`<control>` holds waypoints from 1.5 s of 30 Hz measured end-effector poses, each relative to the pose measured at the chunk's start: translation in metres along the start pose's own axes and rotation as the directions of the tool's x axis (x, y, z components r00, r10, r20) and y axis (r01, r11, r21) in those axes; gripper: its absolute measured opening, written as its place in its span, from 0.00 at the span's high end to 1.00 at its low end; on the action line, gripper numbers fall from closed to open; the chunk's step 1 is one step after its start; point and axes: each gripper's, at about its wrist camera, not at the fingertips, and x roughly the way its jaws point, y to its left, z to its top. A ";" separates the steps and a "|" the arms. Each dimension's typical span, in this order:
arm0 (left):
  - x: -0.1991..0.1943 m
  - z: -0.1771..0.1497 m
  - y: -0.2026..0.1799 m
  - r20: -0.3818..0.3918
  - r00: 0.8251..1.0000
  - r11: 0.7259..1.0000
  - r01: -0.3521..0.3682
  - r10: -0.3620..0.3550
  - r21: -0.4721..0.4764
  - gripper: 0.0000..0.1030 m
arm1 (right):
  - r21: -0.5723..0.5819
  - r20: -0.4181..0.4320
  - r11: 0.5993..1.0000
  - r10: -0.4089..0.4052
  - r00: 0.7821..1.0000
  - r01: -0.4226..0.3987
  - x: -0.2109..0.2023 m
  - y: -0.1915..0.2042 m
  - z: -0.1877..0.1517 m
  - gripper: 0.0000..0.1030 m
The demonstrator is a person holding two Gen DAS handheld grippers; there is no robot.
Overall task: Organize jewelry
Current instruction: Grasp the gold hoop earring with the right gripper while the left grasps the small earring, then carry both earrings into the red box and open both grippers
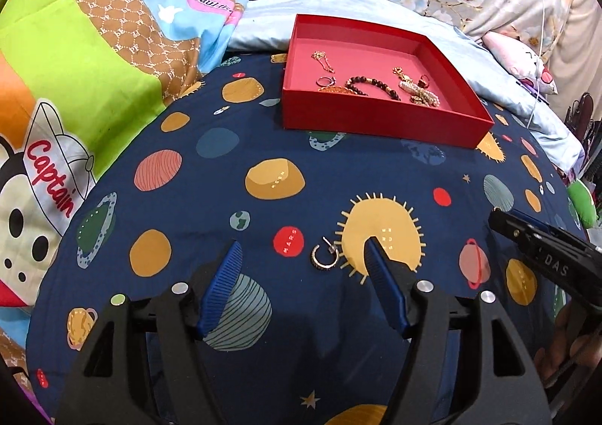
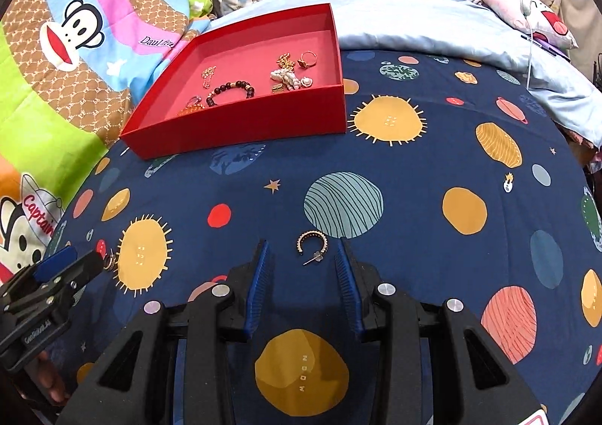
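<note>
Two small gold C-shaped hoop earrings lie loose on the navy planet-print bedsheet (image 1: 263,146), one in front of each tool I am steering, while the shallow red cardboard box (image 1: 380,124) waits in the upper middle of both views with a dark beaded bracelet (image 1: 370,84), a pearl strand (image 1: 423,93) and other gold pieces already inside.

In the left wrist view, the left gripper (image 1: 304,252) stands spread wide, nothing between its blue ribbed pads, and the first hoop earring (image 1: 324,255) sits in the gap, nearer the right-hand pad at centre frame. In the right wrist view, the right gripper (image 2: 303,250) is parted more narrowly, also empty, with the second hoop earring (image 2: 312,246) lying flat just beyond and between its tips, its post pointing toward the lower left of the frame.

I judge this the approach to a double pick. To do it well, I would shift the left tool so its earring lies midway between the pads. I would lower both until the tips press lightly into the soft sheet, then close slowly across each hoop's curved body rather than its thin post. The fabric may bunch and the hoops are slight, so I would confirm a firm pinch before lifting toward the box.
</note>
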 end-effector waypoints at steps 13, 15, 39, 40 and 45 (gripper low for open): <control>0.011 -0.004 -0.004 -0.026 1.000 1.000 -0.011 0.011 0.013 0.37 | -0.008 -0.004 0.999 -0.036 0.999 0.036 0.004 0.004 0.002 0.84; 0.014 -0.003 -0.005 -0.037 0.999 1.000 -0.013 0.013 0.014 0.43 | -0.003 -0.003 0.999 -0.032 0.999 0.032 0.004 0.004 0.002 0.84; 0.004 0.005 -0.005 -0.018 0.999 0.999 0.048 -0.048 0.025 0.84 | 0.008 0.017 1.000 0.000 1.000 0.000 -0.003 0.006 0.000 0.85; 0.003 0.007 -0.004 -0.017 0.999 0.998 0.052 -0.052 0.021 0.84 | 0.007 0.019 1.000 0.003 1.000 -0.004 -0.005 0.007 0.000 0.85; -0.004 0.021 -0.002 0.005 0.998 0.998 0.062 -0.062 0.023 0.84 | 0.000 0.052 1.000 0.019 0.998 -0.019 -0.019 0.007 0.011 0.85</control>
